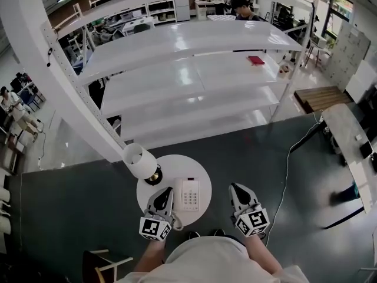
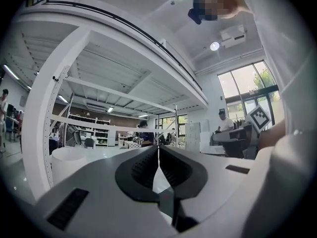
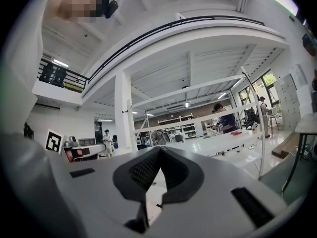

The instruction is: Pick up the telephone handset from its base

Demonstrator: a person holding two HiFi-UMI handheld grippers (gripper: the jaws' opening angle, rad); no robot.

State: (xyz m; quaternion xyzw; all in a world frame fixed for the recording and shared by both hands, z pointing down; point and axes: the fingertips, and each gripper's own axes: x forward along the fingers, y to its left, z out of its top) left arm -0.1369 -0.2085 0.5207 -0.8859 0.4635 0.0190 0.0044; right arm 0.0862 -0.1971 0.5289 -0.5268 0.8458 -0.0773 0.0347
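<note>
Head view coverage is centred on a white telephone (image 1: 189,194) set on a round white counter (image 1: 179,165) just beside a lamp (image 1: 139,161). The handset (image 1: 175,194) is located at the left side of the base and is largely covered by the left tongs (image 1: 165,192). Both the left tongs and the right tongs (image 1: 237,188) are pressed together with nothing pinched, and the right tongs are held beyond the counter's right edge, apart from the telephone.
</note>
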